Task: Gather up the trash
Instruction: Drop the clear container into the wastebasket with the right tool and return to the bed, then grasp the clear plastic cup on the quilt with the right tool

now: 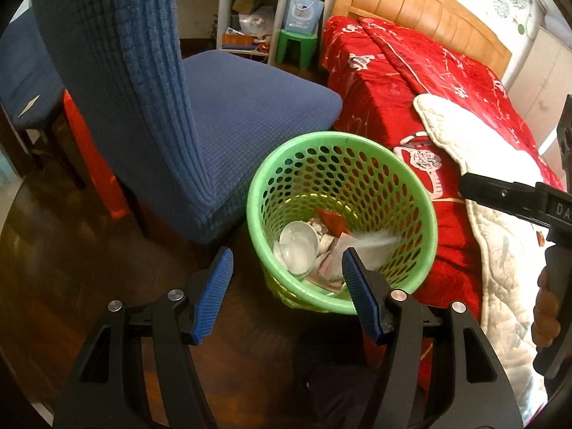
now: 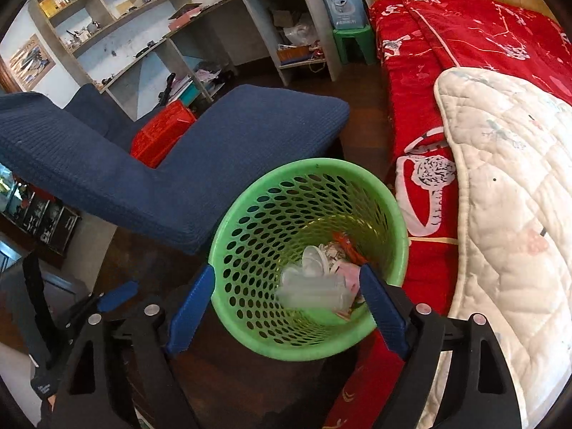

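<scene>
Bed: the bed (image 2: 447,35) with its red quilt fills the right side of both views, its edge just beside the bin.
White quilt: a white quilted cover (image 2: 507,178) lies over the red quilt and hangs over the bed's edge.
Chair: a chair in a blue cover (image 1: 228,121) stands left of the bin, its seat corner just beside the rim; in the left wrist view its tall back closes off the left side.
Shelving: open shelves and a desk (image 2: 143,28) line the far wall, with a green stool (image 2: 352,43) carrying a blue paper bag near the head of the bed.
Floor: dark wooden floor (image 1: 71,268) lies under everything.
Bin: the green perforated bin (image 2: 307,339) stands on the floor, wedged between chair and bed.
Trash: clear plastic cups (image 1: 298,246), crumpled paper and a red wrapper (image 1: 330,220) lie at the bottom of the bin.
Left tongs: the left tongs (image 1: 286,277) hang over the near rim, parted, nothing between the blue pads.
Right tongs: the right tongs (image 2: 286,286) hang over the bin, spread wide and empty; a blurred clear piece of plastic (image 2: 314,291) shows between them inside the bin.
</scene>
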The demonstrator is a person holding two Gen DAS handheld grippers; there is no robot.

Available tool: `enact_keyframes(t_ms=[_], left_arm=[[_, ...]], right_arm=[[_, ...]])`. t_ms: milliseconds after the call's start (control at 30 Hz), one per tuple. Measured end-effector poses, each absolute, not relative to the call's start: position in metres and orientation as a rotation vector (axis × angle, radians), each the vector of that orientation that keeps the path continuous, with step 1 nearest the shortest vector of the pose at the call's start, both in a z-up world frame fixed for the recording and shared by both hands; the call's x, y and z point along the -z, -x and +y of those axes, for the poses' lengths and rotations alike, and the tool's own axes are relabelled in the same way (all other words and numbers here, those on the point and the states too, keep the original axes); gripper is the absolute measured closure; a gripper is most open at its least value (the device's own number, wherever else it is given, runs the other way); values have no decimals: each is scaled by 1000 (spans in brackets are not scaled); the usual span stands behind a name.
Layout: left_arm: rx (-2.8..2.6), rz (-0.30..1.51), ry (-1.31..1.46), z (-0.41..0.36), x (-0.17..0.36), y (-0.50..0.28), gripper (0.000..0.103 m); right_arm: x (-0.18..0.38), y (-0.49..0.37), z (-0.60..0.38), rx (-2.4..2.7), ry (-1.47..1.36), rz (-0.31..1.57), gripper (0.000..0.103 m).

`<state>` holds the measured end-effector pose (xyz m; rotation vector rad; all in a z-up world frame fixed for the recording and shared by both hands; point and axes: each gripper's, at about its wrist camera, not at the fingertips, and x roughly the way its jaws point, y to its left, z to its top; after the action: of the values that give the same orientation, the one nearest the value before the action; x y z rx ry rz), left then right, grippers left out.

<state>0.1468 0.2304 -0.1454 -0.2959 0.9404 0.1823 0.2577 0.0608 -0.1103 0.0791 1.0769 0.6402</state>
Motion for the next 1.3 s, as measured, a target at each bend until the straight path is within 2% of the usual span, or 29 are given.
enact_keyframes(t_ms=[333, 700, 967, 1300], left_arm=[[-151, 938, 278, 210, 139, -150, 40], [-71, 930, 236, 164, 125, -161, 40], [-5, 923, 203, 124, 114, -169, 40], [66, 934, 164, 80, 111, -183, 40]], right_arm=[[93, -234, 13, -591, -48, 1034, 23], [77, -213, -100, -429, -100, 984, 23], [71, -200, -183, -266, -126, 954, 27], [79, -221, -280, -79, -173, 952, 30]])
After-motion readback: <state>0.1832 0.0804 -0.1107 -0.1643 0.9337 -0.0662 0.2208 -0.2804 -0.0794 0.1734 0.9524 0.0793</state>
